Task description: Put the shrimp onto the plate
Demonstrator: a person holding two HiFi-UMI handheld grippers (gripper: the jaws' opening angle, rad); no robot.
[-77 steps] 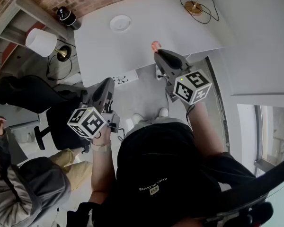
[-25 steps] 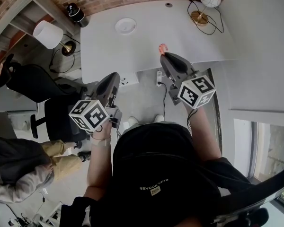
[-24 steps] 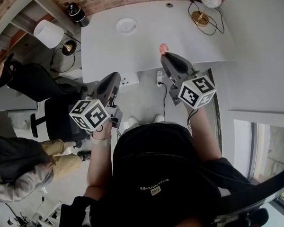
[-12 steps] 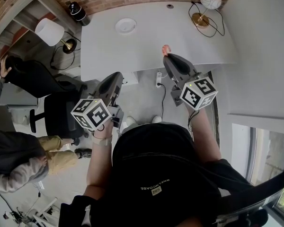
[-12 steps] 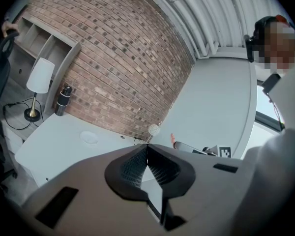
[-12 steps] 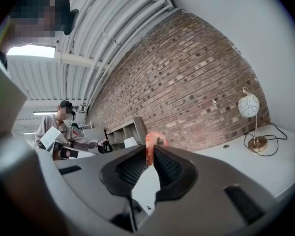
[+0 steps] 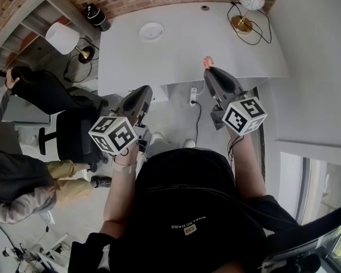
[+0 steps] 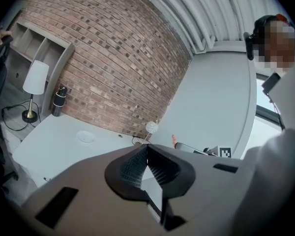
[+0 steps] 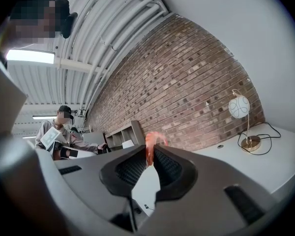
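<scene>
Head view: shrimp (image 7: pixel 207 61) is seen clamped at the tip of the right gripper (image 7: pixel 209 70), hanging just over the near edge of the desk (image 7: pixel 184 41), right of its middle. In the right gripper view the jaws are closed on the shrimp (image 9: pixel 150 145), with its curled pink end poking out beyond the pads; its long axis is taken to run roughly along the jaws. Plate (image 7: pixel 152 31) sits towards the far edge of the desk, left of centre, well apart from the shrimp, so it lies ahead and to the left of the right gripper. Left gripper (image 7: pixel 146 91) is held off the desk, below the near edge and roughly in line with the plate; its jaws are pressed together on nothing in the left gripper view (image 8: pixel 146 154), where the plate (image 8: pixel 86 137) shows ahead and to the left. Next move is judged to be a forward-left carry across the desk by the right gripper, then release over the plate. Desk between shrimp and plate looks unobstructed.
</scene>
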